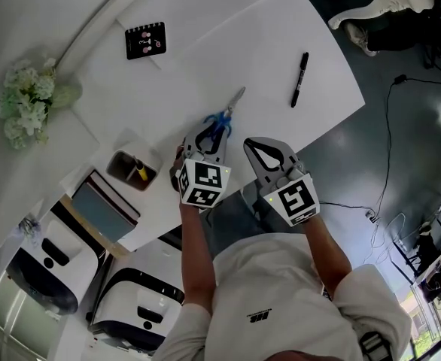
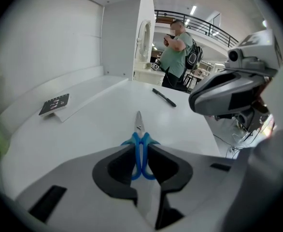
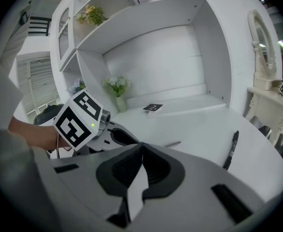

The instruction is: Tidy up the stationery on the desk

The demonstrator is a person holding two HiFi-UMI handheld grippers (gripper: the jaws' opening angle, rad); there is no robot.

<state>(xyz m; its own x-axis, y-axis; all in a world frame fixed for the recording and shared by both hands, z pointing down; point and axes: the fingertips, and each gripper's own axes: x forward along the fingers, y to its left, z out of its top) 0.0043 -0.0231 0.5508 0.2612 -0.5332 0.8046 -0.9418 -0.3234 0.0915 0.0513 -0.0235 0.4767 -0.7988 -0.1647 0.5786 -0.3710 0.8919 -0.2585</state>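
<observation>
Head view looks down on a smooth white counter (image 1: 266,43) above a glossy dark grey floor (image 1: 401,149), with a bunch of white flowers (image 1: 25,100) at the far left. The left claw (image 2: 140,151) is pinched on the blue plastic handles of the steel-bladed scissors (image 2: 139,129), blades pointing away over the counter. The right claw (image 3: 140,149) is empty, jaws together. A slim black marker pen (image 1: 299,80) and a small black spiral notepad (image 1: 145,40) lie well apart.
</observation>
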